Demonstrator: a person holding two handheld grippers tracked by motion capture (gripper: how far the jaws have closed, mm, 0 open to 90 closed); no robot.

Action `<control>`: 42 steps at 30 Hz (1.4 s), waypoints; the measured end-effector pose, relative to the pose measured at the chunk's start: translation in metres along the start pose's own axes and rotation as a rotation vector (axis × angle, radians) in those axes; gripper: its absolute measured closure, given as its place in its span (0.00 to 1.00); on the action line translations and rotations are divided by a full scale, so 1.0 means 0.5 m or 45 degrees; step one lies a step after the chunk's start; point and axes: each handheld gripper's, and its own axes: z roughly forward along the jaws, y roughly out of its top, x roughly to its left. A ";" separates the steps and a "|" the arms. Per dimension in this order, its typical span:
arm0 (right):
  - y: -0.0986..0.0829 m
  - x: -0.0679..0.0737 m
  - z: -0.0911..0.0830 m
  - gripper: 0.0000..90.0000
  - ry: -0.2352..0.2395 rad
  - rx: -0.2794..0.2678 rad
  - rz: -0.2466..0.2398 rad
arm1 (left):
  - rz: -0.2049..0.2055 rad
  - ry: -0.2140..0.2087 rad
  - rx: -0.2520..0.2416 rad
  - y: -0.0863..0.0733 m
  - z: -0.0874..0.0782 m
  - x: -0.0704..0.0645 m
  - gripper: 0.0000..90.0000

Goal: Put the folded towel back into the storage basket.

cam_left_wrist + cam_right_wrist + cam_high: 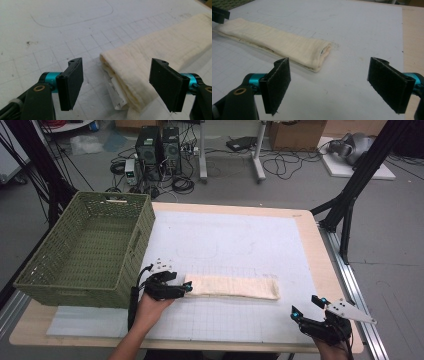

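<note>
Folded cream cotton cloth (234, 287), long and narrow, lying flat on the white gridded mat (240, 240) of the tabletop, near its middle. At the cloth's left end, a small white paper tag (116, 96) tucked between the folds, print too small to read. Left gripper (117, 80) wide open, 2 jaws straddling that left end, not touching it. Right gripper (337, 85) also wide open, holding nothing, at the near right edge, well apart from the cloth's right end. Far left: green woven plastic basket (142, 227), rectangular, nothing visible inside.
</note>
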 end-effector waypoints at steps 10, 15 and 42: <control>0.000 0.000 0.004 0.20 0.007 0.001 -0.006 | 0.014 0.002 0.086 -0.007 0.016 -0.005 0.39; 0.000 0.003 0.006 0.20 0.029 -0.001 -0.015 | 0.076 0.064 0.114 -0.009 0.019 -0.020 0.43; 0.007 0.019 0.056 0.20 0.056 0.074 -0.068 | 0.179 -0.038 0.014 -0.012 0.000 -0.047 0.92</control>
